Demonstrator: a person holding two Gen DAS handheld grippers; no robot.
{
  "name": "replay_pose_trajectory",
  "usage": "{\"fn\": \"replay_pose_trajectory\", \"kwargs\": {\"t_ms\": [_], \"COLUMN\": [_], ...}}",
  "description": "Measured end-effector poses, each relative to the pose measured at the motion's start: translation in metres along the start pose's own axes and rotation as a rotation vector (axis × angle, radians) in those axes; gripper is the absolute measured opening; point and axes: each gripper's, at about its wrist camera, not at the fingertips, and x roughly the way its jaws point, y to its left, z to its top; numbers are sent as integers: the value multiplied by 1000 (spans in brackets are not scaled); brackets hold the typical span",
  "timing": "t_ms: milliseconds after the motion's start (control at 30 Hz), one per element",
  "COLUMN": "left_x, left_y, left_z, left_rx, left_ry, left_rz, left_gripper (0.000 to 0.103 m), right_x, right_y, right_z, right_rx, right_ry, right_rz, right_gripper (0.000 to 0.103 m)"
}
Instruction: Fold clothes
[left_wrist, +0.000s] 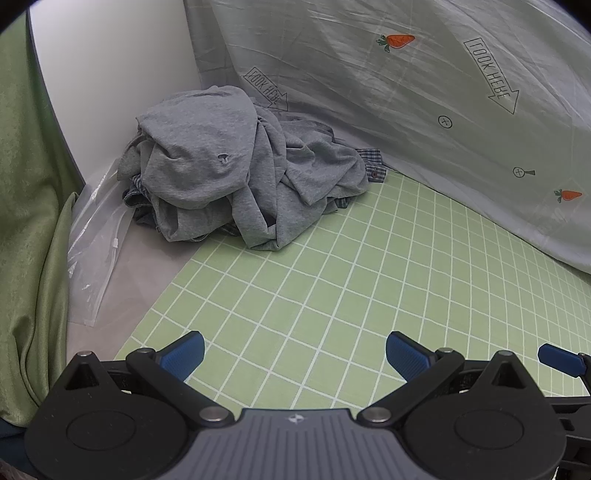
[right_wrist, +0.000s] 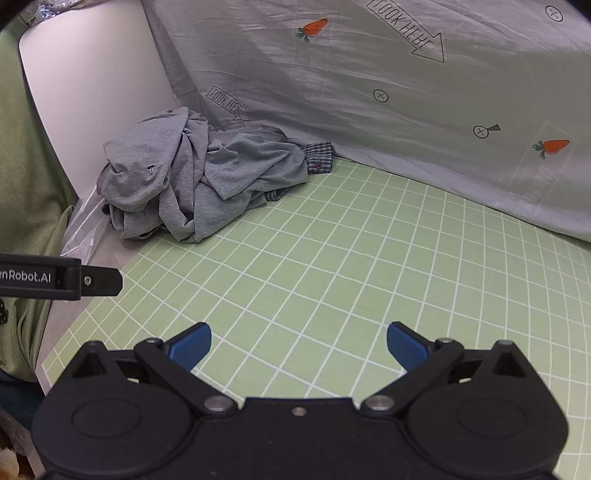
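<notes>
A crumpled heap of grey clothes (left_wrist: 229, 170) lies at the far left of the green checked sheet (left_wrist: 332, 295), against the white wall. In the right wrist view the same grey heap (right_wrist: 192, 181) sits far left. A dark plaid garment (left_wrist: 373, 166) pokes out from under its right side, and this plaid garment (right_wrist: 319, 157) shows again there. My left gripper (left_wrist: 295, 354) is open above the bare sheet, well short of the heap. My right gripper (right_wrist: 299, 345) is open too, with nothing between its blue fingers (right_wrist: 192, 347).
A grey quilt (left_wrist: 424, 110) printed with carrots and arrows rises along the back and right. A clear plastic bag (left_wrist: 96, 251) lies left of the heap. A green curtain (left_wrist: 29, 221) hangs at the left edge. The left gripper's side (right_wrist: 59, 277) shows left in the right wrist view.
</notes>
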Motion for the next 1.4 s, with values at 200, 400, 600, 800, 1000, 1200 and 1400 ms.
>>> {"fn": "replay_pose_trajectory", "kwargs": {"t_ms": [200, 400, 600, 800, 1000, 1200, 1400], "left_x": [2, 3, 4, 5, 5, 5, 5], "left_y": [-3, 1, -1, -2, -3, -3, -4], "left_z": [1, -1, -1, -2, -1, -2, -3], "left_rx": [-4, -8, -8, -1, 2, 4, 5], "left_ry": [15, 9, 12, 12, 15, 16, 18], "left_rz": [10, -12, -6, -8, -7, -6, -4], "left_gripper": [103, 103, 103, 103, 103, 103, 103], "right_x": [-1, 0, 1, 2, 1, 2, 2], "right_y": [-4, 0, 1, 2, 2, 2, 2], "right_z": [2, 0, 0, -1, -1, -1, -1], "right_rx": [-4, -1, 0, 1, 3, 4, 5], "right_ry": [0, 3, 5, 7, 8, 10, 11], "right_rz": [-9, -5, -5, -5, -6, -5, -4], "right_gripper": [102, 102, 103, 102, 102, 102, 102]}}
